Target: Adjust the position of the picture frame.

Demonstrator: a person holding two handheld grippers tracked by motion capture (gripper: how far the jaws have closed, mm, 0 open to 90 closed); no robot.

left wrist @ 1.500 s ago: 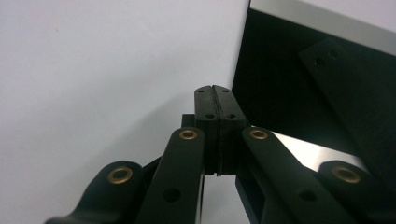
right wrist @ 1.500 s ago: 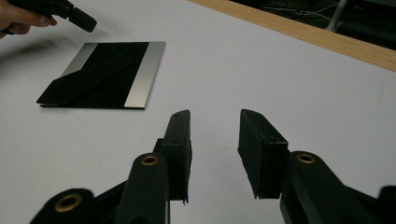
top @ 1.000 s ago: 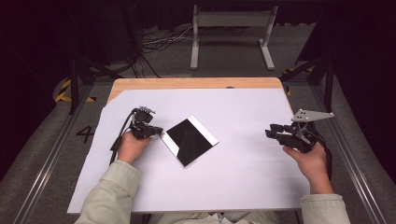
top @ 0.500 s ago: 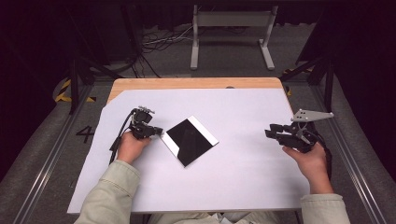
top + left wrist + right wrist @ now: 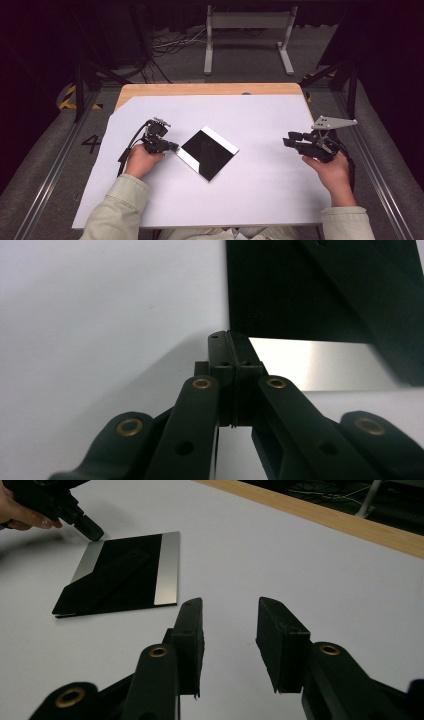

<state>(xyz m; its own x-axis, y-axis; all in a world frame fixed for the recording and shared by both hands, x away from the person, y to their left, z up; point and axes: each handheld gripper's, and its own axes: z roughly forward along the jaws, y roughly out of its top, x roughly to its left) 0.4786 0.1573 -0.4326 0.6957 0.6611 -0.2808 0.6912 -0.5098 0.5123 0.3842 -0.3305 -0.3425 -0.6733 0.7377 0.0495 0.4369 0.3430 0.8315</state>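
A flat square black sheet (image 5: 209, 152) with silver strips along two edges lies turned like a diamond on the white table cover (image 5: 260, 115). My left gripper (image 5: 172, 147) is shut, and its tips rest at the sheet's left corner. In the left gripper view the closed jaws (image 5: 230, 340) meet just at the edge where the black face (image 5: 320, 285) joins the silver strip (image 5: 320, 365). My right gripper (image 5: 291, 141) hovers open at the table's right side, well away from the sheet, with nothing between its fingers (image 5: 230, 610). The right gripper view has the sheet (image 5: 120, 575) and the left gripper (image 5: 90, 530) at its far corner.
The wooden table edge (image 5: 210, 89) runs along the back beyond the white cover. A white metal stand (image 5: 247, 37) and cables (image 5: 170, 45) are on the floor behind. Metal rails (image 5: 45, 175) flank the table.
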